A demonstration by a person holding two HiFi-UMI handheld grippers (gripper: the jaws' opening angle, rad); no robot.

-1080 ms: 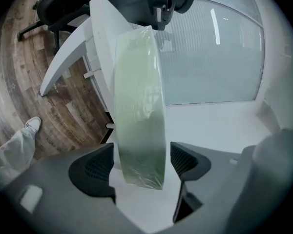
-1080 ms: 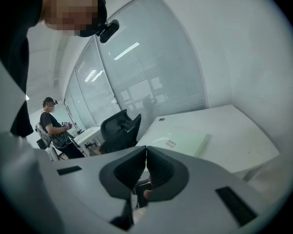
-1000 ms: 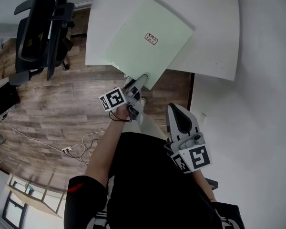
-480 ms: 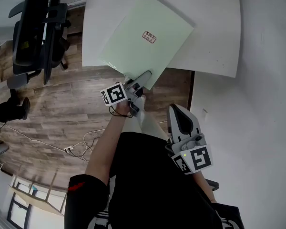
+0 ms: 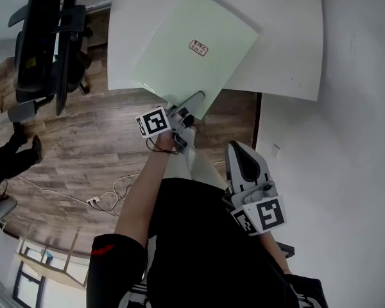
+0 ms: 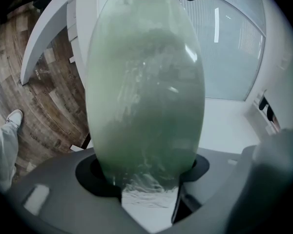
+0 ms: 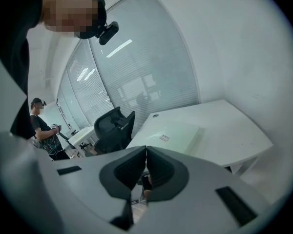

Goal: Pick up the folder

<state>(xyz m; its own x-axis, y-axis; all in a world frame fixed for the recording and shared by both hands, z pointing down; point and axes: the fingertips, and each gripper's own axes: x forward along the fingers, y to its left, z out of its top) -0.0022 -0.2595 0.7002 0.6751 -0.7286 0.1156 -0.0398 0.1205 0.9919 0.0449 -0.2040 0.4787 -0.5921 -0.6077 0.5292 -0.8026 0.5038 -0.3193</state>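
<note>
The folder (image 5: 196, 50) lies flat on the white bench (image 5: 289, 56), long axis slanting from upper right to lower left of the head view, its lowest corner jutting past the bench edge over the floor. The left gripper (image 5: 194, 102) sits at that corner, pointing up-frame; its fingers are apart and have just been closing, with the folder's edge between them (image 6: 146, 96) but seemingly not yet pinched. The right gripper (image 5: 239, 151), fingers together and empty, hangs well apart at lower right, so the left is far nearer
</note>
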